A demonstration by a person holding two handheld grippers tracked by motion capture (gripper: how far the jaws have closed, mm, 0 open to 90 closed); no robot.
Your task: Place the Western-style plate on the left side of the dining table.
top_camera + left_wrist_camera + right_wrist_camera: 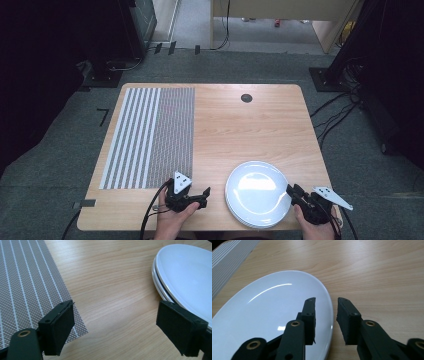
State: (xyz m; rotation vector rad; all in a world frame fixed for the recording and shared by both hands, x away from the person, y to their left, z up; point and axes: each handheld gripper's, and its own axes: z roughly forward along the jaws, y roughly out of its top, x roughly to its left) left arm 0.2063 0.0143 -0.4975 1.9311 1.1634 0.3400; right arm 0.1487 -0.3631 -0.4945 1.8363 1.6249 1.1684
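At the near edge of the wooden table point(250, 125) the person holds a claw in each hand. The left gripper point(189, 196) sits low over bare wood, jaws spread wide with nothing between them, the mat's corner just behind one pad and the plates beside the other. The right gripper point(299, 195) hovers at the near right rim of the plates point(256, 197), jaws parted a little and straddling that rim; I cannot tell whether a pad touches it. The plates lie near and right of centre, and from the left gripper view I count at least two rims stacked; more I cannot make out. They look like glazed white ware: stiff, fairly heavy, slick and breakable, so I would judge the rim the only place to pinch, squarely and firmly. Farther back on the left lies one striped mat point(150, 135), thin and flat. At the far side sits one small dark round cap point(246, 98).
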